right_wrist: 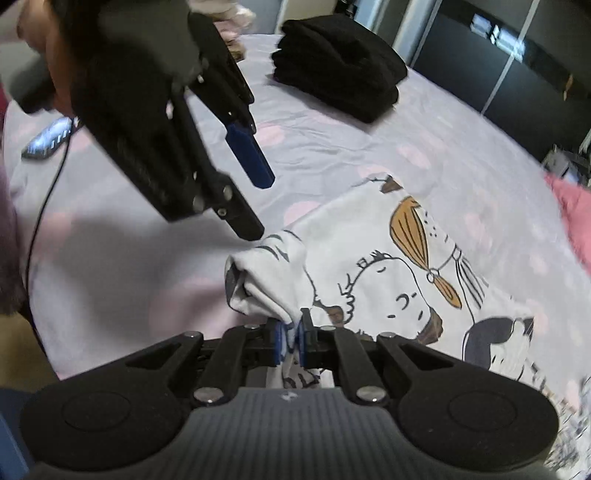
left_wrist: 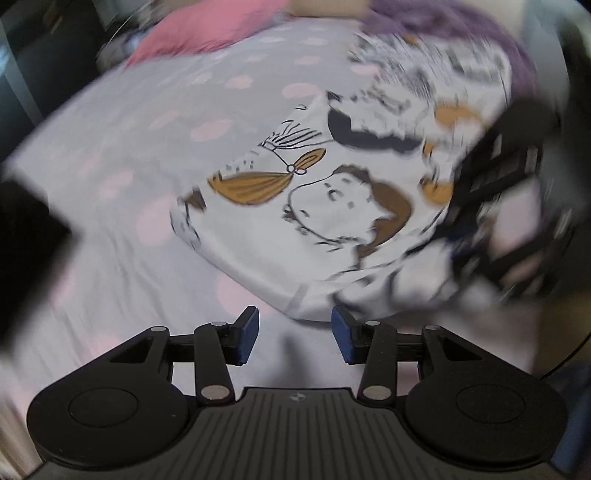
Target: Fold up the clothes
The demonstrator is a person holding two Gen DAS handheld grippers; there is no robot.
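A white garment (left_wrist: 332, 221) printed with cartoon figures lies partly folded on the lilac, pink-dotted bedsheet (left_wrist: 147, 147). In the left wrist view my left gripper (left_wrist: 295, 336) is open, its blue pads (left_wrist: 247, 334) empty just short of the garment's near edge. The right gripper (left_wrist: 495, 206) shows as a dark blur at the garment's right side. In the right wrist view my right gripper (right_wrist: 290, 341) is shut on a bunched fold of the white garment (right_wrist: 388, 258), lifting it off the sheet. The left gripper (right_wrist: 258, 199) hangs open above the sheet at upper left.
A stack of folded black clothes (right_wrist: 340, 70) sits at the far side of the bed. A pink cloth (left_wrist: 199, 33) and a purple cloth (left_wrist: 461, 26) lie near the bed's edges. A dark flat device (right_wrist: 48, 142) and a black cable (right_wrist: 40, 221) rest at the left. Dark wardrobe doors (right_wrist: 517, 74) stand behind.
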